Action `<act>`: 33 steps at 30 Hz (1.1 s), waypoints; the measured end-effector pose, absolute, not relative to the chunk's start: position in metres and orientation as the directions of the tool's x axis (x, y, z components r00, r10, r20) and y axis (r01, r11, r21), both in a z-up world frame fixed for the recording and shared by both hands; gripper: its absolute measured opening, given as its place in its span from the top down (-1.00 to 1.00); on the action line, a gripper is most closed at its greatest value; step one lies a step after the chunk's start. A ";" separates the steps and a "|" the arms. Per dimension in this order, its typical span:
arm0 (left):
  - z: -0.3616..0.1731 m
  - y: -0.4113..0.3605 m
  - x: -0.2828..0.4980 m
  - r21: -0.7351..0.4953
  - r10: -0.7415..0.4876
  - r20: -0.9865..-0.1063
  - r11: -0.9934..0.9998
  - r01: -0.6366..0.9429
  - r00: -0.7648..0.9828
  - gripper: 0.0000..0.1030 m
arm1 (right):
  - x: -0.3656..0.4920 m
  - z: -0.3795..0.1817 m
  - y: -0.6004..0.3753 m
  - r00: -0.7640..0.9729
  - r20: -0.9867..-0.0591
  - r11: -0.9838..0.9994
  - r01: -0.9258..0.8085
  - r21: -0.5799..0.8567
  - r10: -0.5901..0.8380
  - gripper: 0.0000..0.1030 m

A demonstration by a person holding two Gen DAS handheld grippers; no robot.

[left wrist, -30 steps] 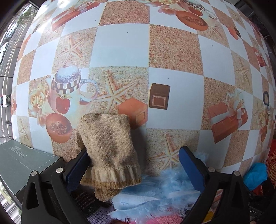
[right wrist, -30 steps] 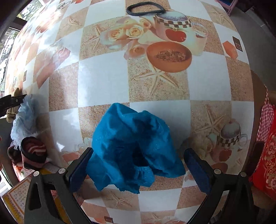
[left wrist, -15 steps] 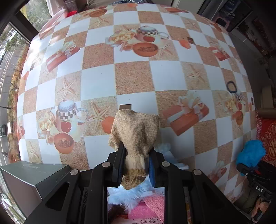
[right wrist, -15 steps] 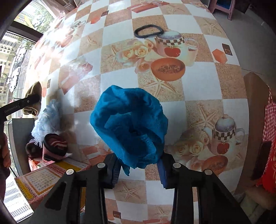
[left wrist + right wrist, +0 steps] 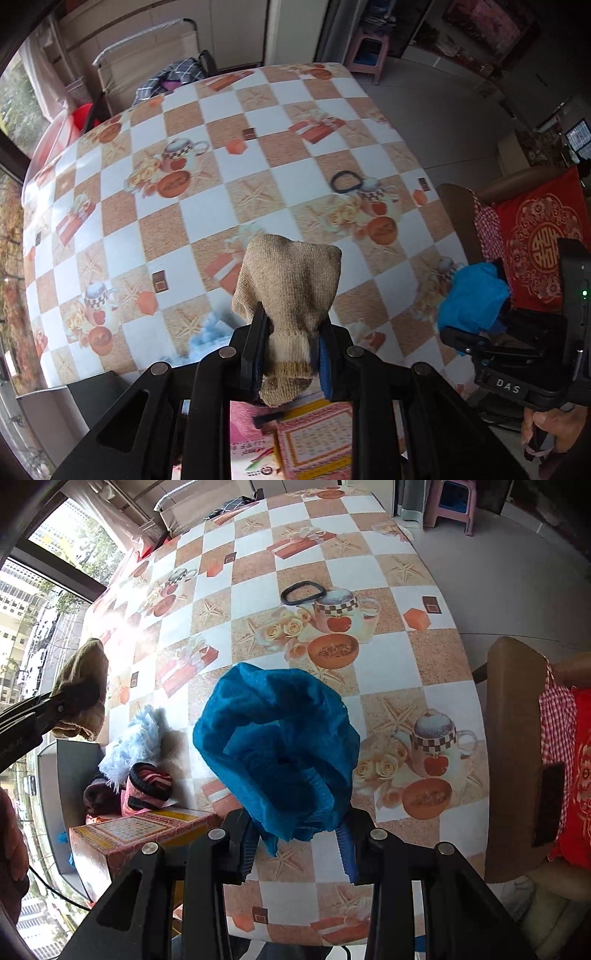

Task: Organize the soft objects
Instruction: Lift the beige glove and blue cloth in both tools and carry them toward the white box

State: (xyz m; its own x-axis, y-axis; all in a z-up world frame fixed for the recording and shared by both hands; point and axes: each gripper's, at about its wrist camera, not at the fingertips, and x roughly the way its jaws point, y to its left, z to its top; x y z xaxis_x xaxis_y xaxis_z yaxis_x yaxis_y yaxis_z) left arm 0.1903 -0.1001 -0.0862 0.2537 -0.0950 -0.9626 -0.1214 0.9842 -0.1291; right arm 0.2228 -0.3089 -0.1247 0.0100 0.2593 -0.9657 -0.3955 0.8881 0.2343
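Note:
My left gripper [image 5: 290, 349] is shut on a tan knitted sock [image 5: 290, 284] and holds it well above the table; the sock also shows at the left of the right wrist view [image 5: 83, 686]. My right gripper [image 5: 297, 843] is shut on a crumpled blue cloth [image 5: 280, 746], lifted above the table; the cloth shows at the right of the left wrist view [image 5: 472, 299]. A fluffy light-blue item [image 5: 136, 738] and a pink-and-black striped item [image 5: 149, 784] lie at the table's near left edge.
The table [image 5: 369, 686] has a checkered cloth with printed cups and gifts. A black band [image 5: 301, 592] lies mid-table. A patterned box [image 5: 144, 829] and a dark grey box [image 5: 66, 775] stand at the near left. A chair with red cushion [image 5: 576, 775] stands right.
Both grippers closed on their items and lifted them high off the table: the left with the tan sock, the right with the blue cloth. Both views now show the whole table.

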 end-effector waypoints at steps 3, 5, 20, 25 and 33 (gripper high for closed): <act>-0.074 -0.130 0.193 -0.141 -0.124 -0.953 0.989 -0.044 0.276 0.51 | 0.219 -0.117 -0.317 0.031 -0.966 0.900 -0.370 0.229 0.258 0.26; -0.067 -0.147 0.192 -0.166 -0.160 -0.947 0.986 0.001 0.280 0.51 | 0.213 -0.113 -0.323 0.047 -0.964 0.907 -0.354 0.227 0.260 0.26; -0.032 -0.246 0.129 -0.241 -0.331 -0.912 0.910 0.337 0.241 0.51 | 0.155 -0.097 -0.390 0.081 -0.973 0.959 -0.208 0.194 0.215 0.26; -0.032 -0.262 0.096 -0.252 -0.360 -0.912 0.868 0.427 0.195 0.50 | 0.134 -0.100 -0.399 0.071 -0.976 0.964 -0.187 0.191 0.208 0.26; -0.034 -0.266 0.048 -0.249 -0.374 -0.916 0.814 0.525 0.144 0.50 | 0.103 -0.101 -0.395 0.065 -0.976 0.964 -0.185 0.191 0.206 0.26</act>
